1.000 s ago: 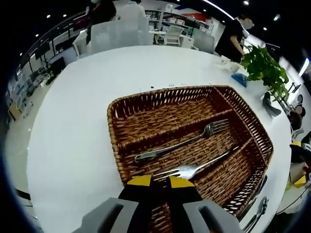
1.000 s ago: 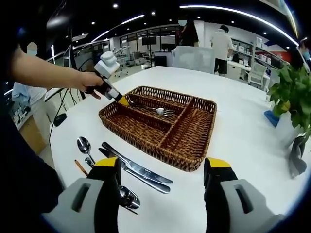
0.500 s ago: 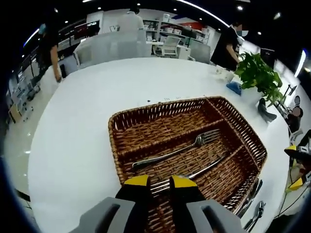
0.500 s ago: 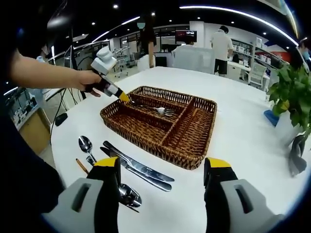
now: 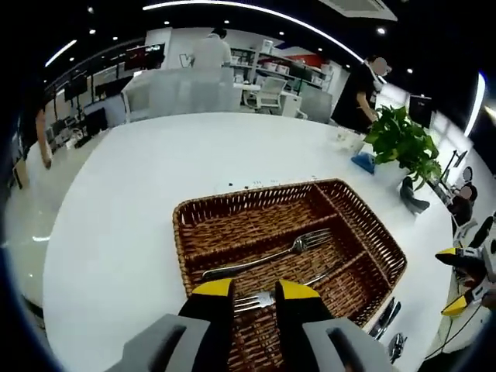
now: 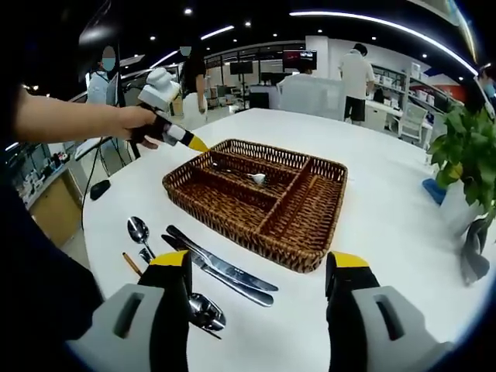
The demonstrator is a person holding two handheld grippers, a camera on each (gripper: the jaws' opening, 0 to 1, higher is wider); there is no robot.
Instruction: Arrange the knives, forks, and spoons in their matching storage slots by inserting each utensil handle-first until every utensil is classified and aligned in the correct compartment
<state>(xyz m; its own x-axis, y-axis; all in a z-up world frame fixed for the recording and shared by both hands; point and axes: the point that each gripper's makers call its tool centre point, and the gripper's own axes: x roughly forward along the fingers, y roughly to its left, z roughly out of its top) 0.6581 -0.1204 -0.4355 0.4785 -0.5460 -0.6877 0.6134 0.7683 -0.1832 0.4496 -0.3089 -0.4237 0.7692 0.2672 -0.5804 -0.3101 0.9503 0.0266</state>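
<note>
Forks: one (image 5: 256, 299) lying in the basket's (image 5: 186, 256) middle slot just past the left gripper (image 5: 255, 292), jaws slightly apart, off it; another (image 5: 267, 256) alongside. Right gripper (image 6: 258, 267) jaws wide apart above knives (image 6: 221, 267) and spoons (image 6: 139, 231) on the table (image 6: 403, 232).
</note>
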